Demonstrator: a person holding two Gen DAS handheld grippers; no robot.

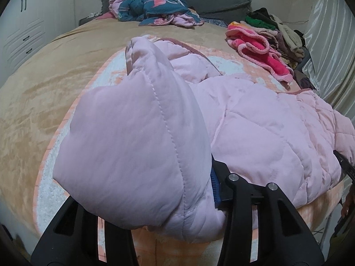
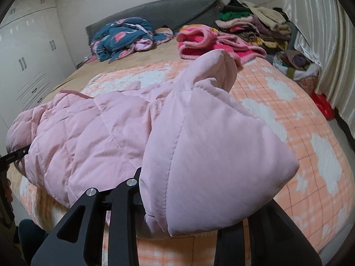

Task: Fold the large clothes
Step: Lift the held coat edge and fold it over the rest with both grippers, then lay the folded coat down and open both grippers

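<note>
Left wrist view: no writing can be read; a small white mark on the other gripper's black finger at the right edge is too tiny to make out. The pink jacket point(image 1: 255, 128) lies across the lower centre and right, on an orange-and-white blanket point(image 1: 73, 133) over a tan bed point(image 1: 44, 77). The left gripper point(image 1: 177, 199) has jacket padding bunched between its part-open jaws, seemingly pinched. A blue quilt point(image 1: 153, 4) sits upper centre, a clothes pile point(image 1: 266, 37) upper right, white cupboards point(image 1: 26, 26) upper left, and a pale curtain point(image 1: 332, 44) right.

Right wrist view: the jacket point(image 2: 88, 133) spreads over the left and centre. The right gripper point(image 2: 179, 199) likewise holds a jacket fold between narrow jaws. The left gripper's finger at the left edge bears unreadable white print.
</note>
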